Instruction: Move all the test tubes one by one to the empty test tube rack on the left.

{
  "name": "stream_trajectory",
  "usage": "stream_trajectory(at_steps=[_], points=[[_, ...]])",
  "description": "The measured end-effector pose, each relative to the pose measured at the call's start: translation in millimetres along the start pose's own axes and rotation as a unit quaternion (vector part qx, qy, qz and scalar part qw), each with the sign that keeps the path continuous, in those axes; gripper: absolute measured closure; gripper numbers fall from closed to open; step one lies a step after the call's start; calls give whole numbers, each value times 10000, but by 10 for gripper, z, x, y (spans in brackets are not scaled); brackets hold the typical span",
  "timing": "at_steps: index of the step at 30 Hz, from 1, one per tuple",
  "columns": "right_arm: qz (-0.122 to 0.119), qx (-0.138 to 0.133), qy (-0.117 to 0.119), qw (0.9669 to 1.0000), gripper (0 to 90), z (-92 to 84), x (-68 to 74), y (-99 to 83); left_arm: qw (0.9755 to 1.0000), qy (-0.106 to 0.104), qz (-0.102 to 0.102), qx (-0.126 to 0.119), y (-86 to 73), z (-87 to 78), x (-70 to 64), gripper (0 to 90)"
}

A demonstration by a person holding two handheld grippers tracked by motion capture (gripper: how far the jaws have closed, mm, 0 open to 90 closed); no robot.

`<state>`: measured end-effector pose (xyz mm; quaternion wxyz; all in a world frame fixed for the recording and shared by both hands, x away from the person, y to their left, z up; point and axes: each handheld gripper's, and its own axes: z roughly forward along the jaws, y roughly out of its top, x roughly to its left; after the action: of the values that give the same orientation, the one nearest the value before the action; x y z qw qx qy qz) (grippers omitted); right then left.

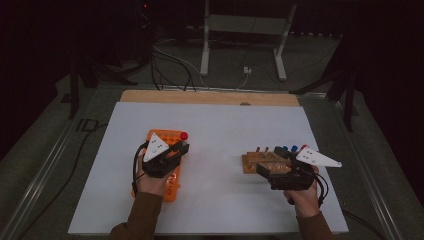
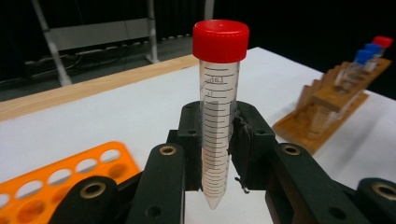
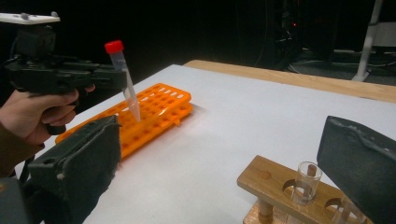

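1. Nearest me, the left gripper (image 2: 215,140) is clenched on a red-capped tube (image 2: 218,112); the tube hangs tip-down just above the orange rack (image 1: 167,167), clear of its holes.
2. Right of the rack, well apart, the right gripper (image 1: 274,172) hovers released at the wooden stand (image 1: 262,161) (blue- and red-capped tubes stand in it).
3. Likely next: carry the tube upright; keep the grip below the cap; line the tip over a hole before lowering.

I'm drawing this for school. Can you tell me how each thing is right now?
Left gripper: shut on the red-capped tube.
Red-capped tube: capped, held above the orange rack.
Orange rack: lying flat, holes empty.
Right gripper: open, near the wooden rack.
Wooden rack: holding capped tubes.
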<state>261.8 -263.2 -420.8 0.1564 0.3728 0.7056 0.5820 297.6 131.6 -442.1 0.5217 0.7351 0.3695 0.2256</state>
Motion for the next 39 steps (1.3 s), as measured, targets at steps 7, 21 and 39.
stream_trajectory(at_steps=[7, 21, 39], points=[[-4, -16, 29, 10000, 3, 1, 3, -4, 9997, 224, -45, 61, -60, 11, 127, 752], [-6, 14, 41, 10000, 3, -4, 4, -9, 9977, 466, -174, 451, -244, 12, 274, 751], [-16, 45, 0, 10000, 3, -10, -15, -14, 9895, 477, -63, 1366, -308, 102, 229, 753]])
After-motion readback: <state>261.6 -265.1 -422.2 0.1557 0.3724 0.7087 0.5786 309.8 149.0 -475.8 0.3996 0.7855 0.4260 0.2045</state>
